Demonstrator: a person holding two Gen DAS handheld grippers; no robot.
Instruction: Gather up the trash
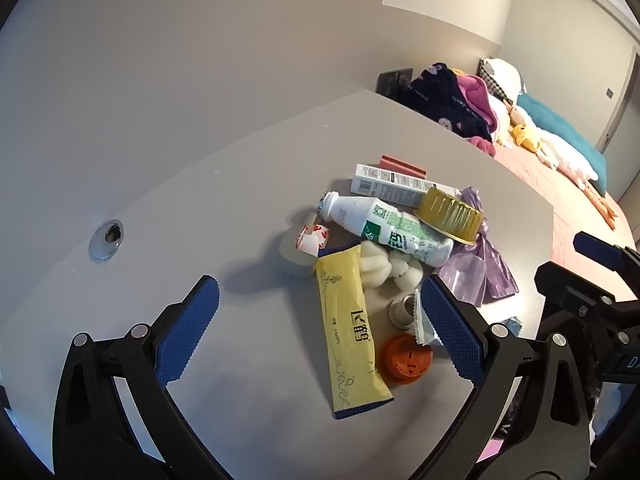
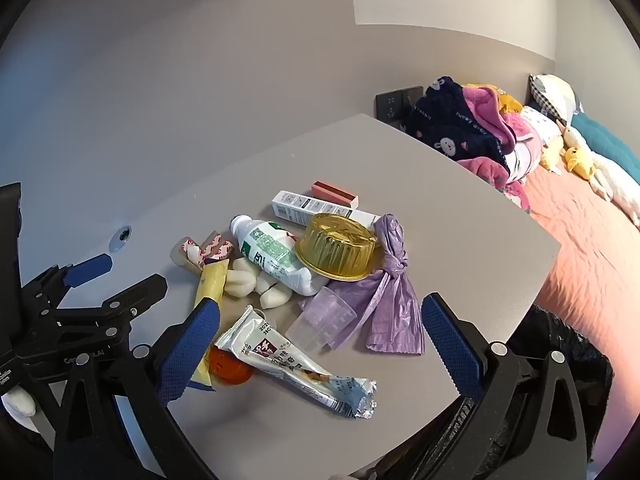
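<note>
A pile of trash lies on the grey table [image 1: 180,208]: a yellow sachet [image 1: 352,336], a white and green bottle [image 1: 396,228], a gold foil cup [image 1: 450,212], a purple bag [image 2: 390,300], an orange cap [image 1: 406,362], a clear cup [image 2: 326,318] and a silver snack wrapper [image 2: 296,364]. My left gripper [image 1: 316,330] is open above the sachet. My right gripper [image 2: 320,344] is open above the wrapper and the clear cup. Both are empty.
Two long boxes [image 1: 392,178] lie behind the bottle. A round cable hole [image 1: 107,238] sits at the table's left. A bed with clothes and plush toys [image 2: 500,140] is at the right. A black bin bag [image 2: 568,344] shows beyond the table's right edge.
</note>
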